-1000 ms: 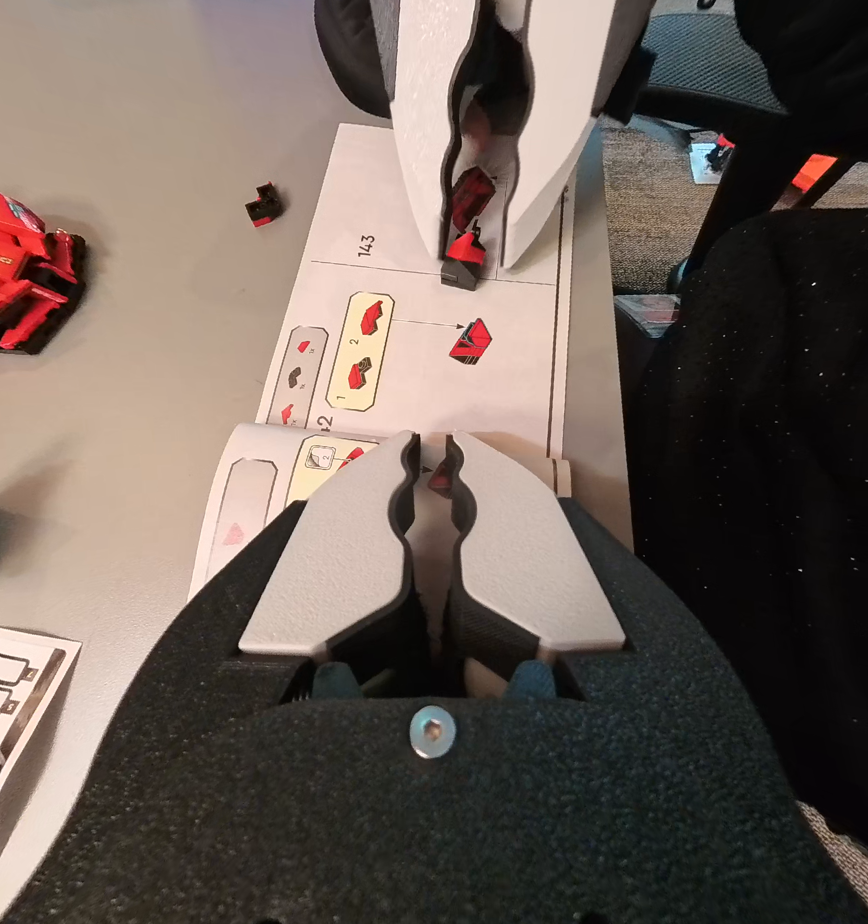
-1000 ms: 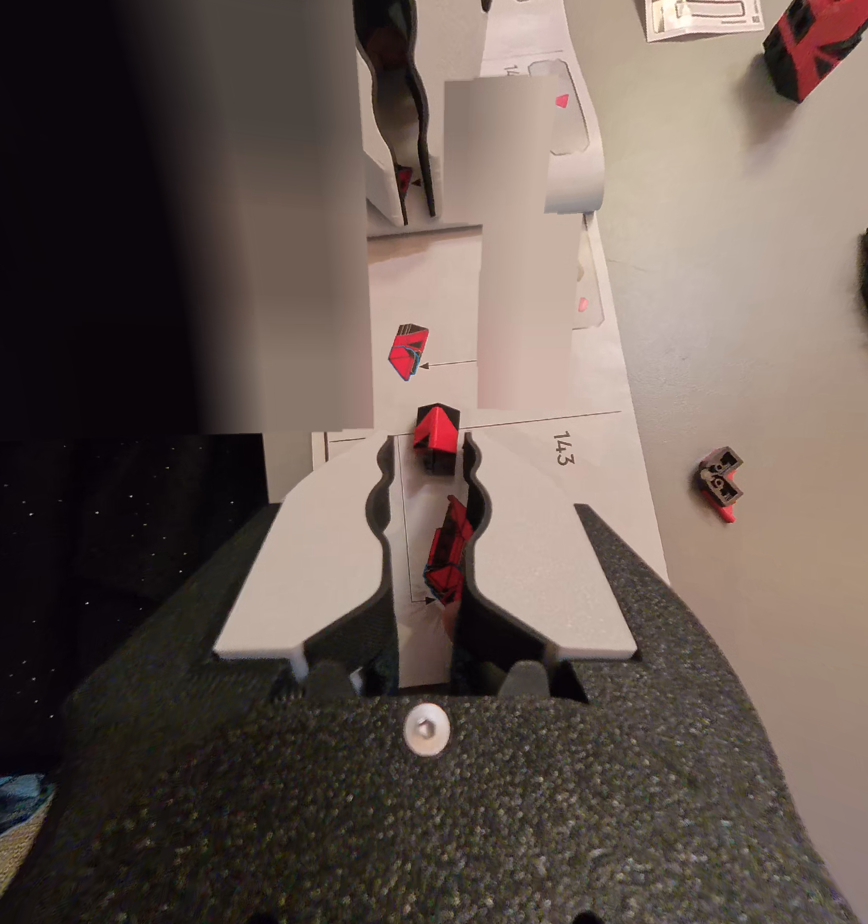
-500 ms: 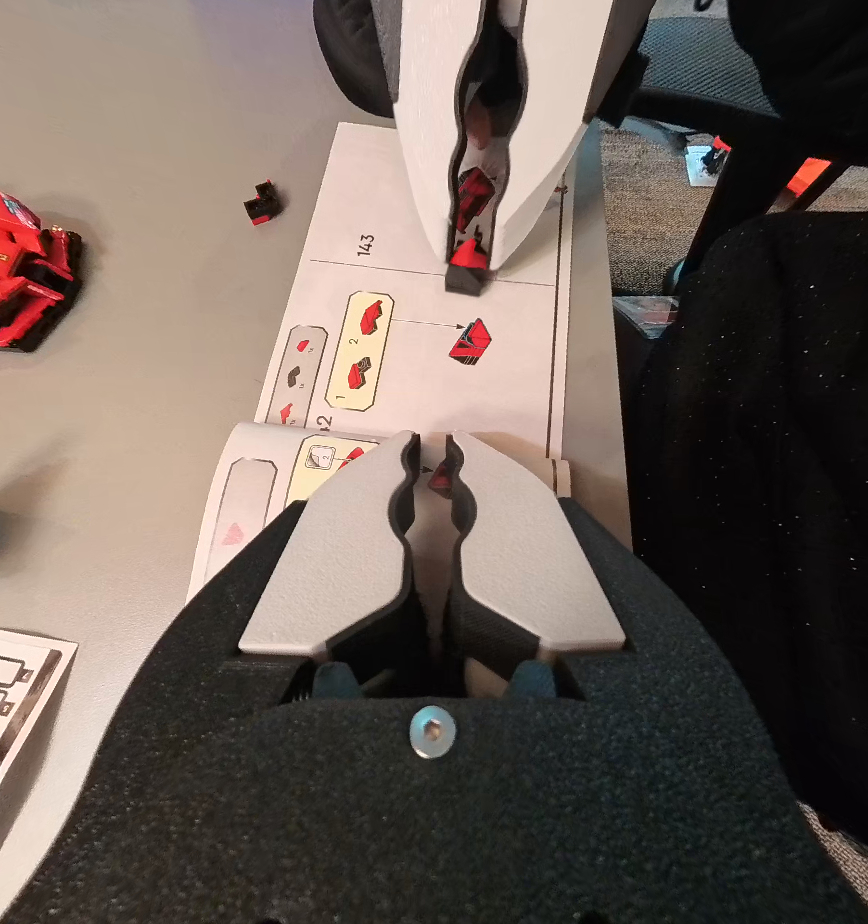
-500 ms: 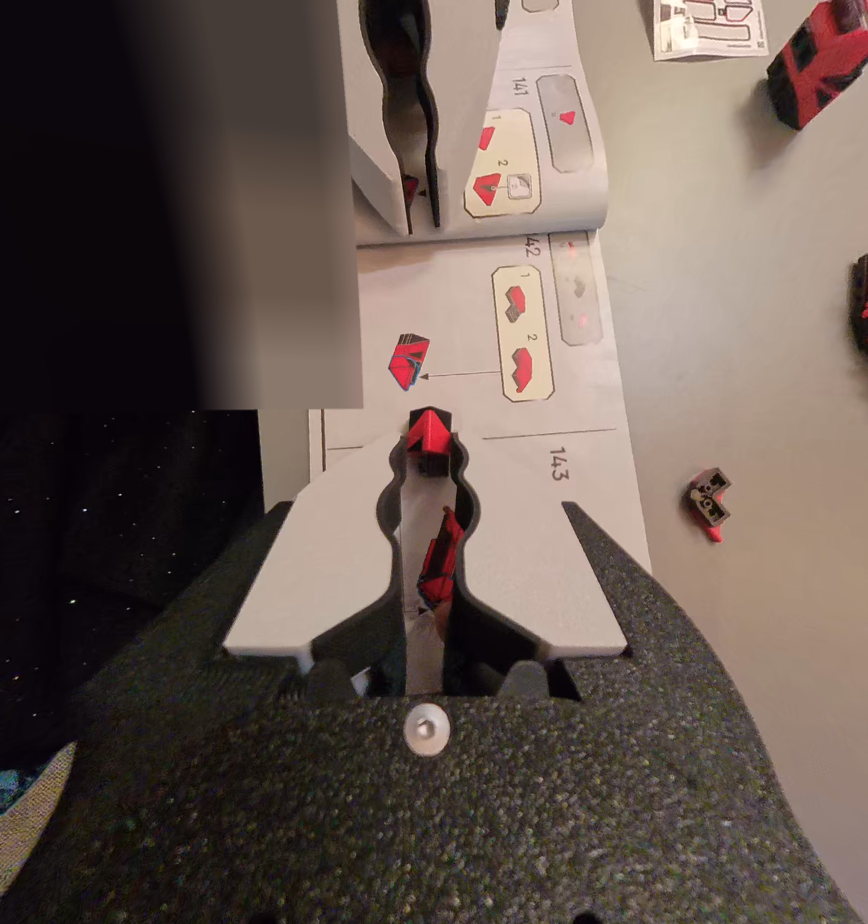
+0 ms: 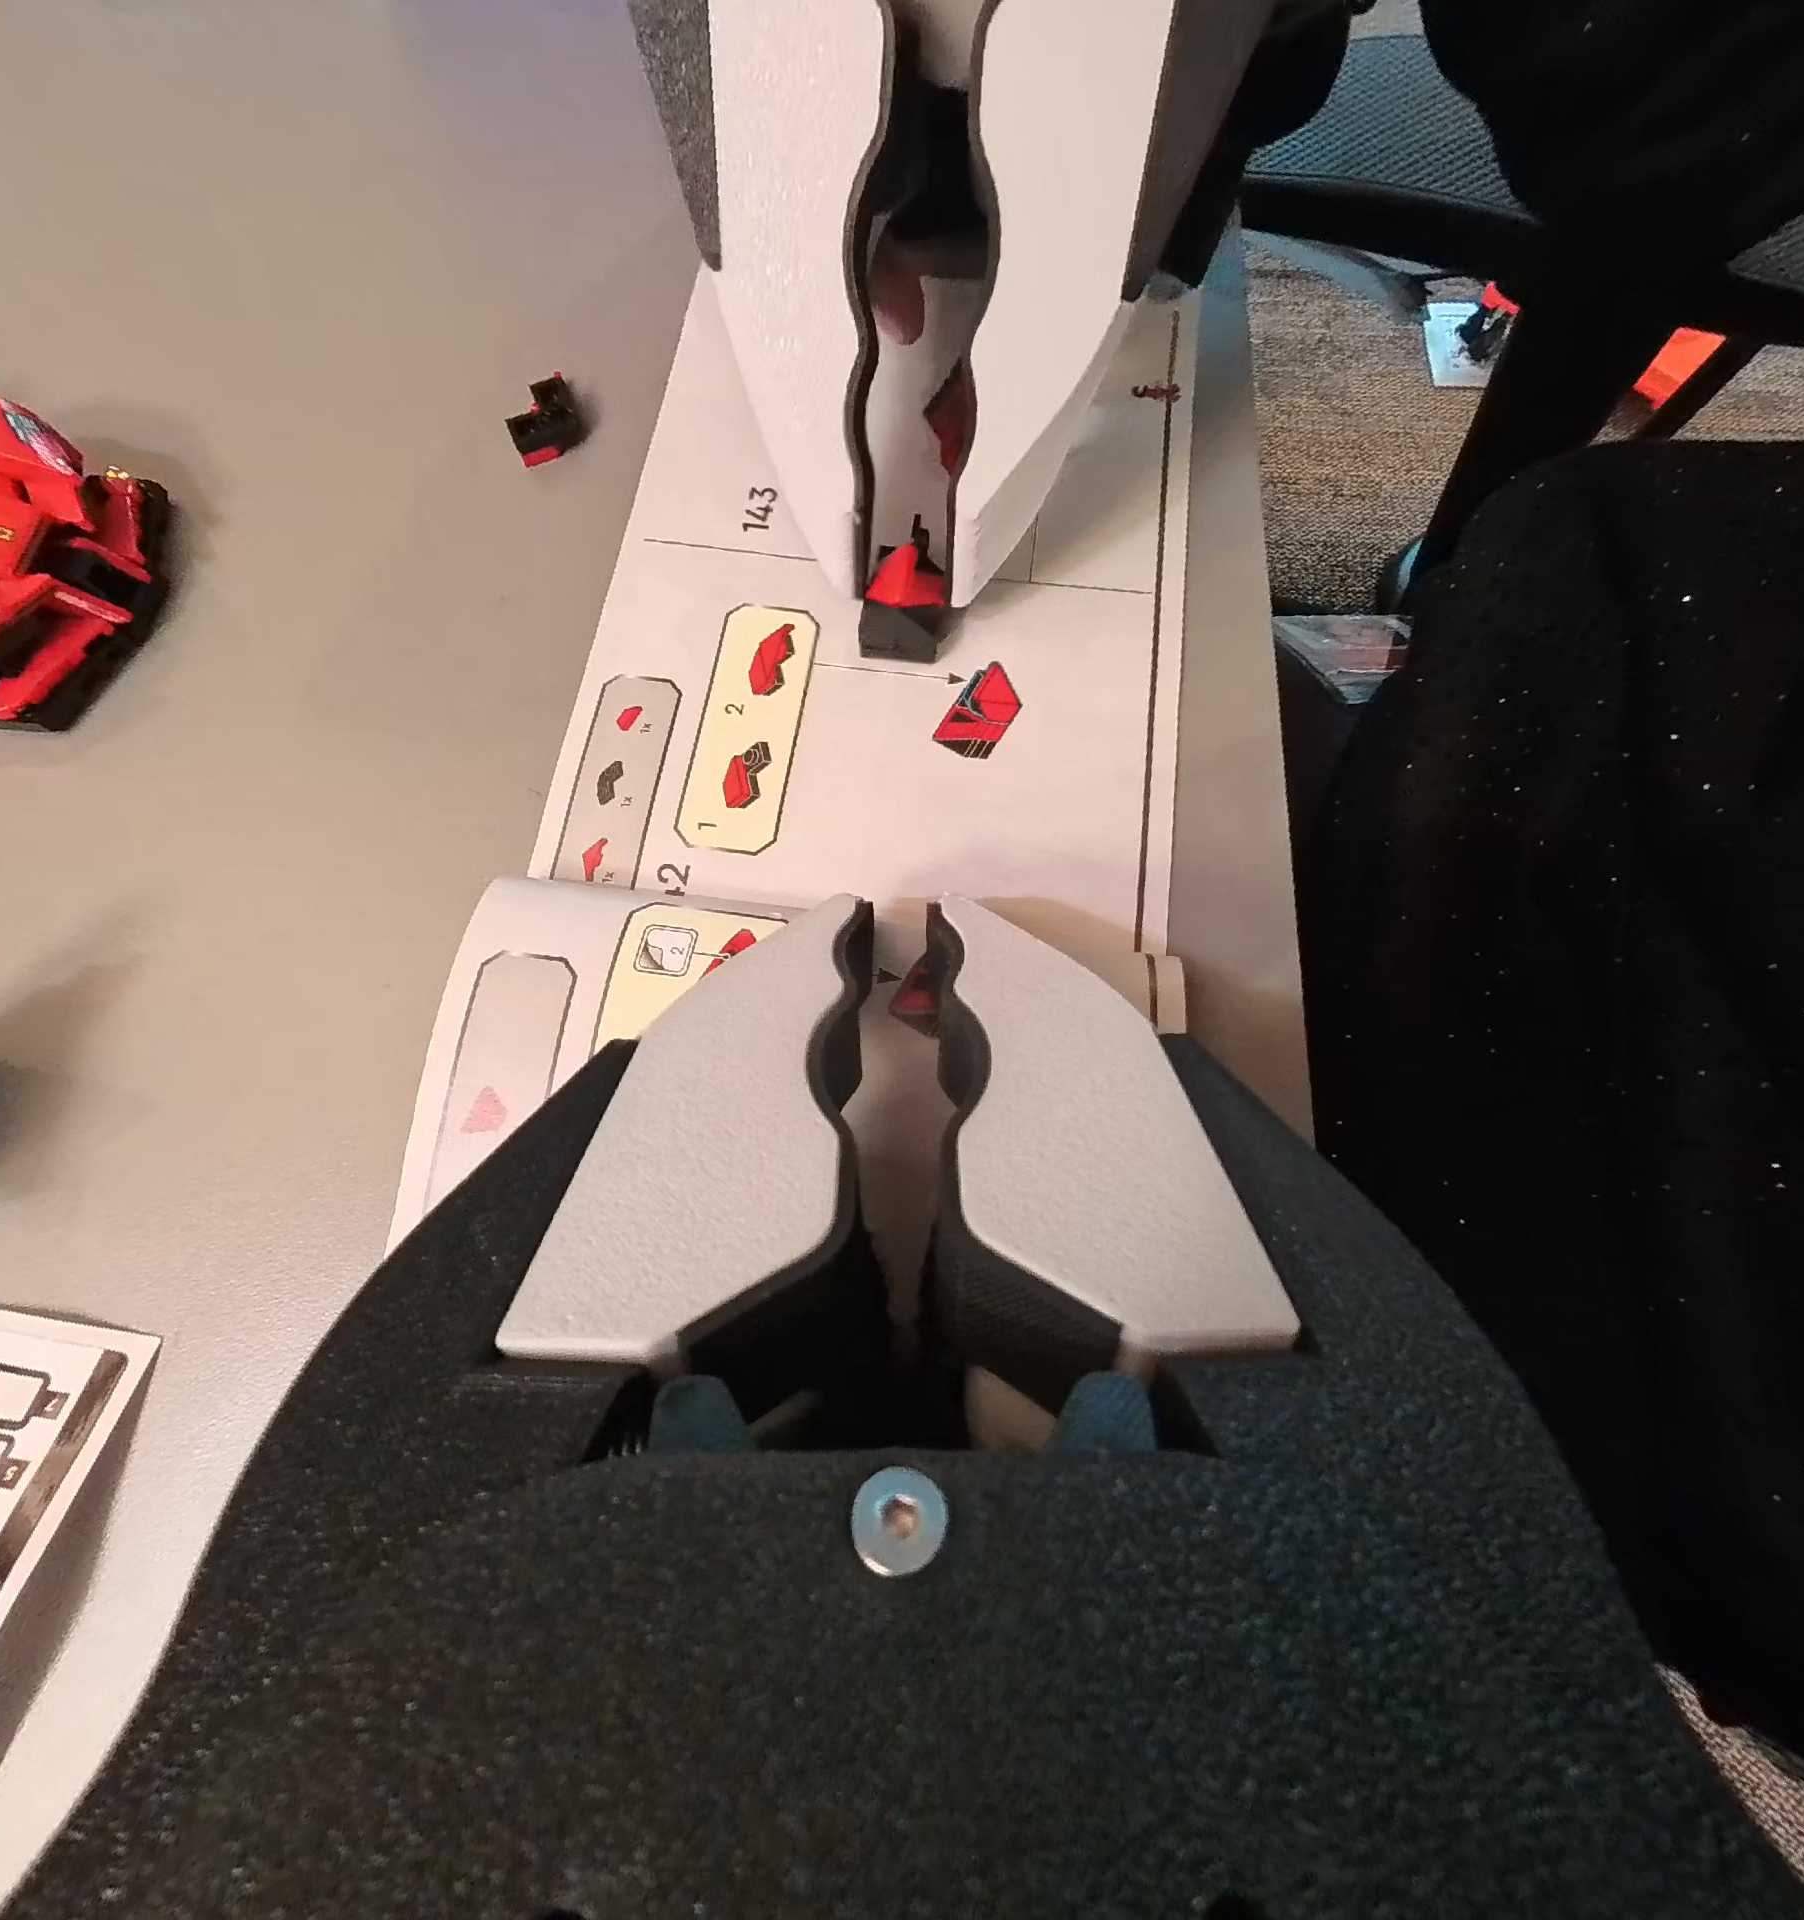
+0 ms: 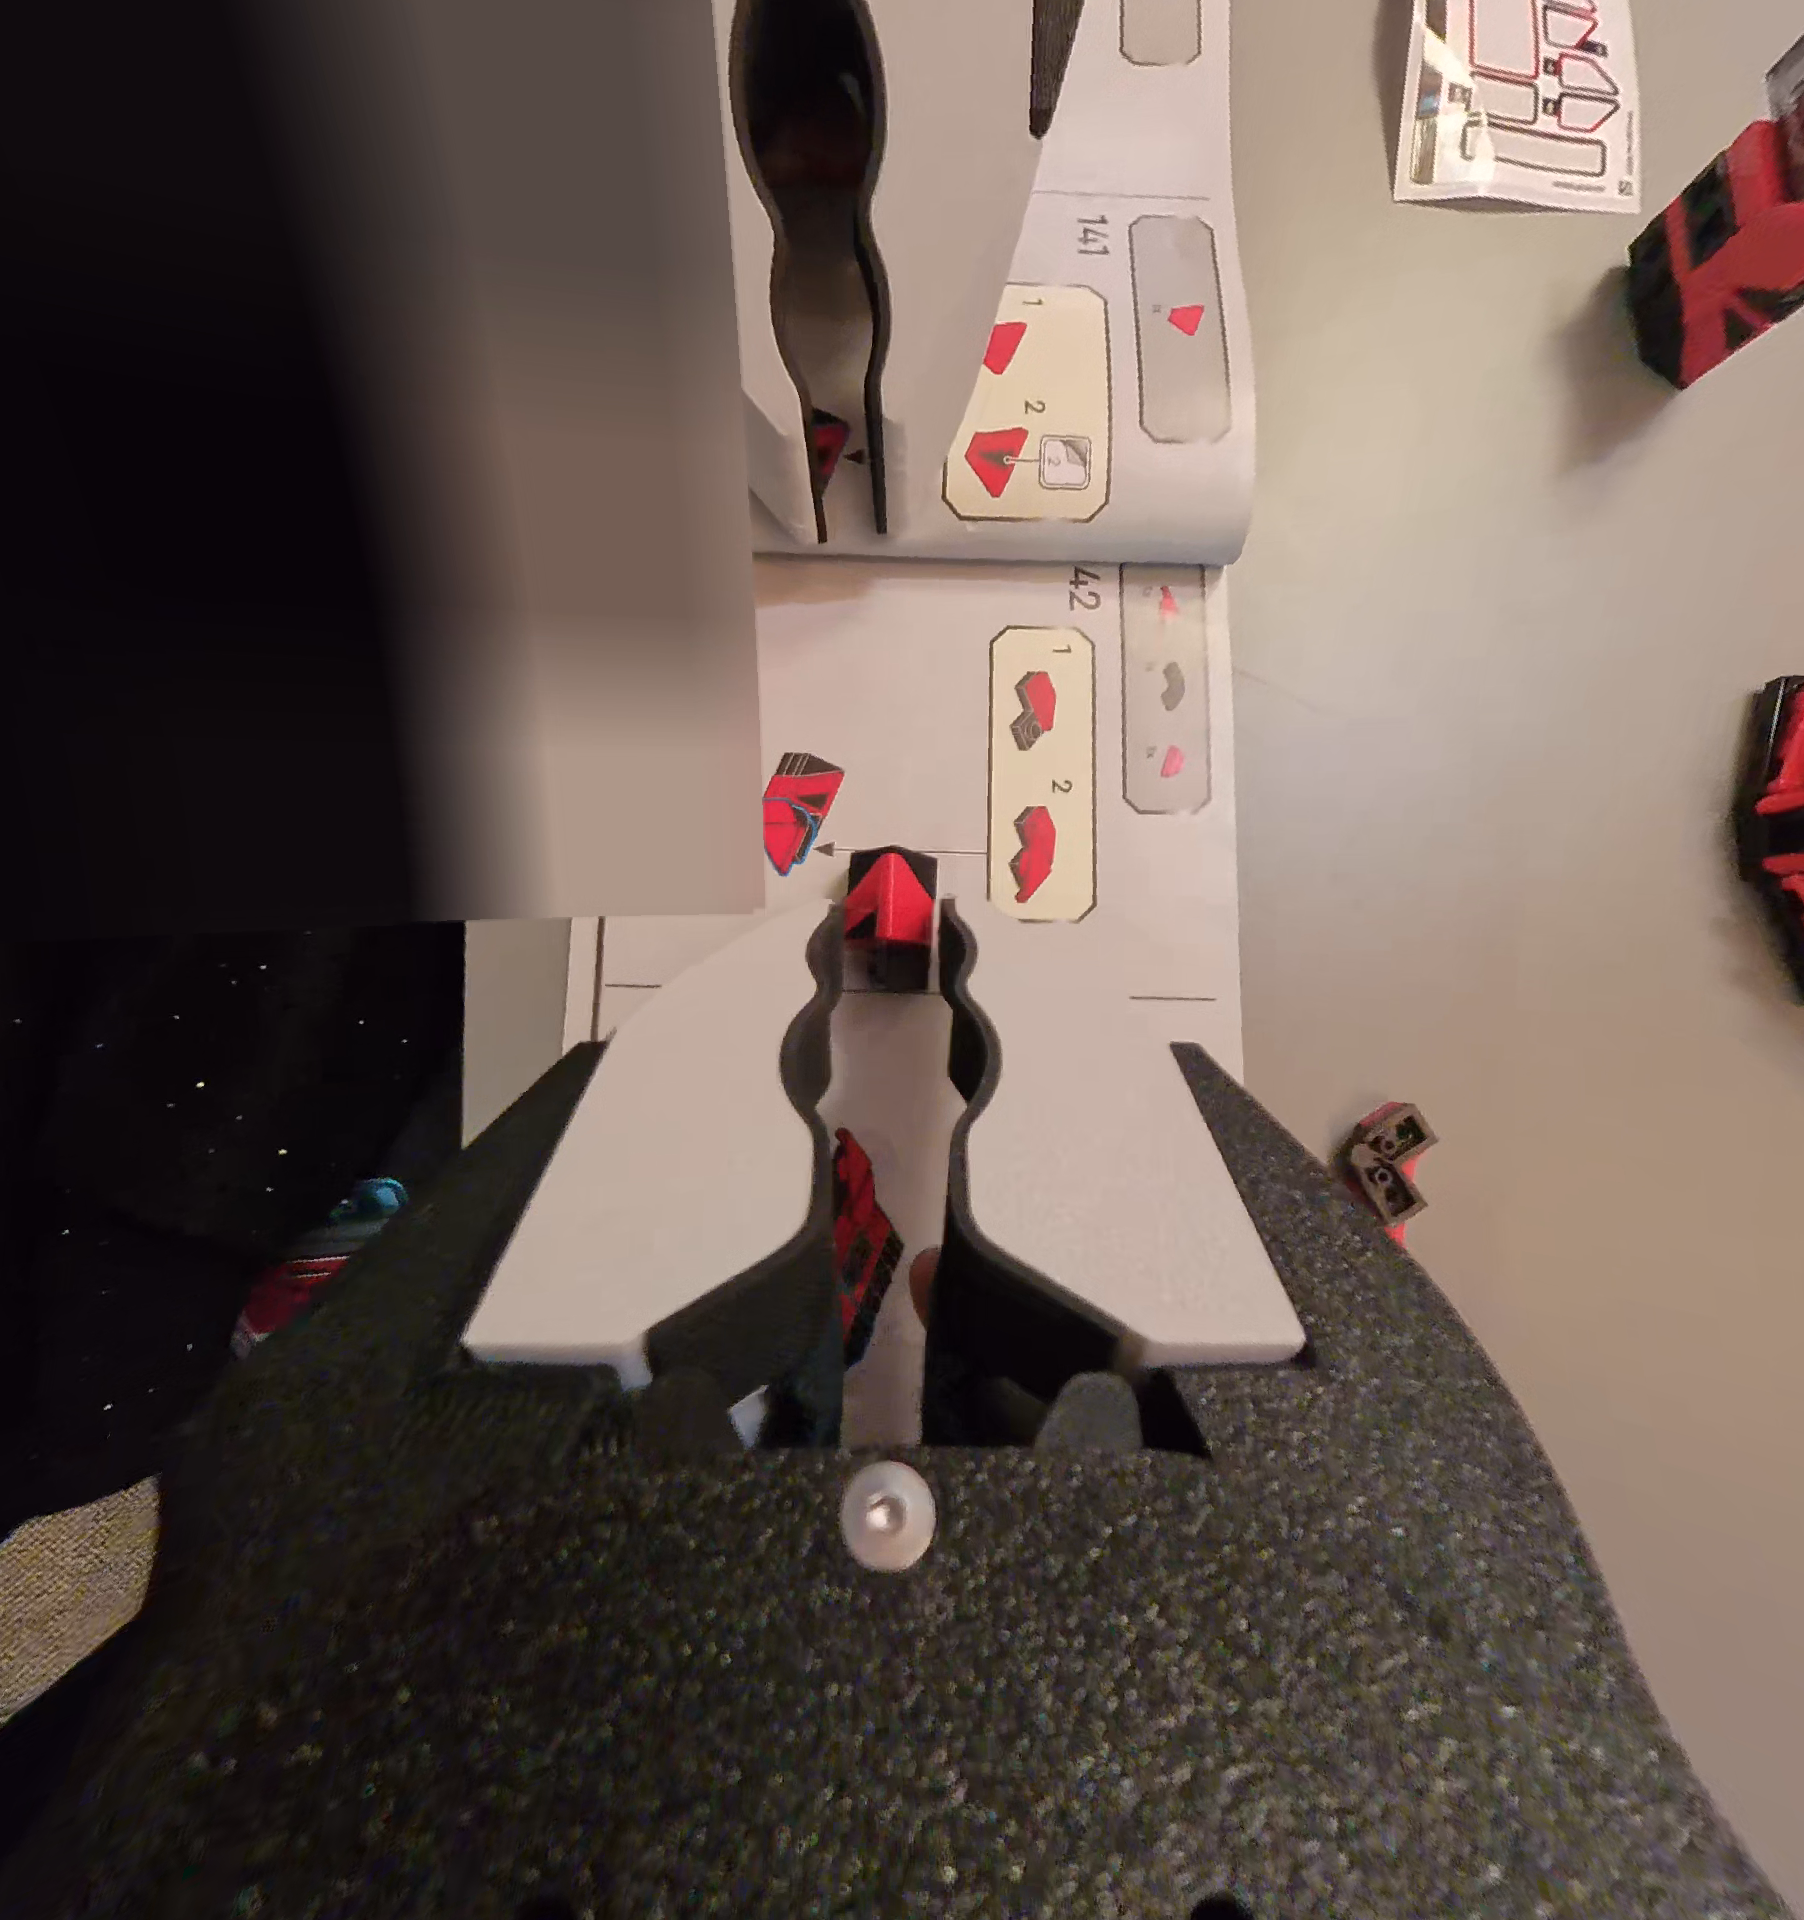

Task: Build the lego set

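Grey table (image 5: 254, 260), right gripper (image 6: 890, 925) pinching red-black brick (image 6: 885, 902)

Open grey table (image 5: 285, 260) fills the upper left of the left wrist view, interrupted only by a small black-and-red corner piece (image 5: 548, 421) and the red car (image 5: 36, 582) at the left edge.

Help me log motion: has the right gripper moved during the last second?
Yes. The right gripper has advanced along the instruction booklet, its fingertips now closed around the small red-and-black piece.
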{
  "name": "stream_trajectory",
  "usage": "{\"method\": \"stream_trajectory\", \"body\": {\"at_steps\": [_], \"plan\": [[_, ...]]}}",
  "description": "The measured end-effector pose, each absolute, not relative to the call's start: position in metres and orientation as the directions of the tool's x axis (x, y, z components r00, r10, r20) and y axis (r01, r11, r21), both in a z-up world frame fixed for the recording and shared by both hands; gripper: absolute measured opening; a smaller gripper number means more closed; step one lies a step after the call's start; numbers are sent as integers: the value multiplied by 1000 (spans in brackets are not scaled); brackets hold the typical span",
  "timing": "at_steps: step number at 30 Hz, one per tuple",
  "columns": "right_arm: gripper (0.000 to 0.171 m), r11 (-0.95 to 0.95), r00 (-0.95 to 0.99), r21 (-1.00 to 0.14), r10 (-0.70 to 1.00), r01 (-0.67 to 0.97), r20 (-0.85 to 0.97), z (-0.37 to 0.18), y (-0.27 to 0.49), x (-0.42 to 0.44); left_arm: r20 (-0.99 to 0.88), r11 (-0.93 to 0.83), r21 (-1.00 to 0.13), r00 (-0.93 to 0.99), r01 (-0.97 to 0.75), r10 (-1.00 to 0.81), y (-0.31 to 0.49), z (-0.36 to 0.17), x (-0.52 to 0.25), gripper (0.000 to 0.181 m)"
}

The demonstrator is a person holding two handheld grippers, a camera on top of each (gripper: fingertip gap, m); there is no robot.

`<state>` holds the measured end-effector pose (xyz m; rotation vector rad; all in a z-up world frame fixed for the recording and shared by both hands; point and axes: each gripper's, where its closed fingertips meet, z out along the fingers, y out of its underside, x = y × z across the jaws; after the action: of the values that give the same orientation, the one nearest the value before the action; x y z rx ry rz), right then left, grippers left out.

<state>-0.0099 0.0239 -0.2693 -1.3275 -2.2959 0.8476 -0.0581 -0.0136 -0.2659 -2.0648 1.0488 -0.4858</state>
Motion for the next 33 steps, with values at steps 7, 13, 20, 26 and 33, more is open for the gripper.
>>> {"method": "stream_trajectory", "body": {"at_steps": [7,13,20,26,33], "plan": [[26,289,-413,-732,911,616,13,-244,37,-3,-3,-378,-767,591,-519,-807,-13,-266,-58,10],[21,205,-201,-716,975,668,92,-236,108,2,-3,-378,-766,591,-520,-807,-13,-266,-58,10],[22,329,-314,-612,940,719,136,-263,119,-11,4,-382,-766,592,-516,-806,-13,-266,-58,9],[20,311,-314,-594,944,742,103,-272,124,-14,4,-382,-767,591,-516,-806,-13,-266,-58,10],[13,273,-318,-617,947,738,37,-274,122,-14,3,-381,-767,590,-517,-808,-14,-266,-58,10]]}}
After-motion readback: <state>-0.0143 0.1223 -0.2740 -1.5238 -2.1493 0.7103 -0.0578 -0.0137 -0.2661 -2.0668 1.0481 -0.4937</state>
